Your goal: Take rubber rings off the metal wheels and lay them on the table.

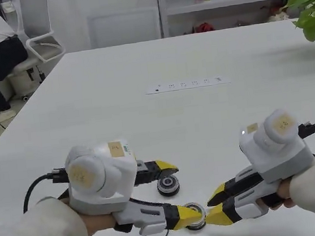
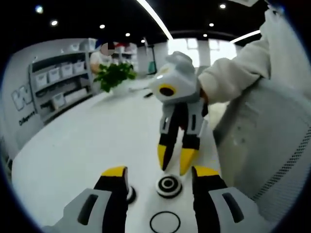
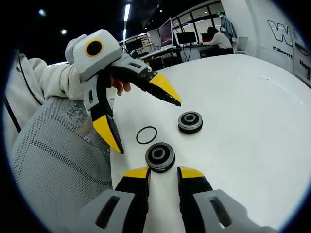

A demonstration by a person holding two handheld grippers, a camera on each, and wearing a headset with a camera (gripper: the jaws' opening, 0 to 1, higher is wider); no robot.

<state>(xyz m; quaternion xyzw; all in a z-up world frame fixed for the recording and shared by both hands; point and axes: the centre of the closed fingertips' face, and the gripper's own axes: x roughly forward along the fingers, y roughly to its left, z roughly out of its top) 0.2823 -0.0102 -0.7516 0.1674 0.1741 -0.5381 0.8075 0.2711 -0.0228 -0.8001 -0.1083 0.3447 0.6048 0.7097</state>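
In the right gripper view, the right gripper (image 3: 164, 173) has its two yellow tips apart with a small gap, and it holds nothing. One metal wheel (image 3: 160, 156) lies flat on the white table (image 3: 243, 121) directly above these tips, in the lower centre of the frame. I cannot tell whether the tips touch it. A loose rubber ring (image 3: 146, 135) lies on the table a little up and left of this wheel. A second wheel (image 3: 190, 122) lies up and right, apart from both. The left gripper (image 3: 140, 116) comes in from the upper left with its jaws spread wide and empty, and the ring appears between its two tips.

The left gripper view shows the metal wheel between that gripper's own jaws, just under the tips of the right gripper. The ring is at the bottom edge, and the second wheel is half hidden behind the jaw at lower left.

In the head view, bottom centre, the metal wheel sits between the tips of both grippers. Only an arc of the ring shows under the left gripper.
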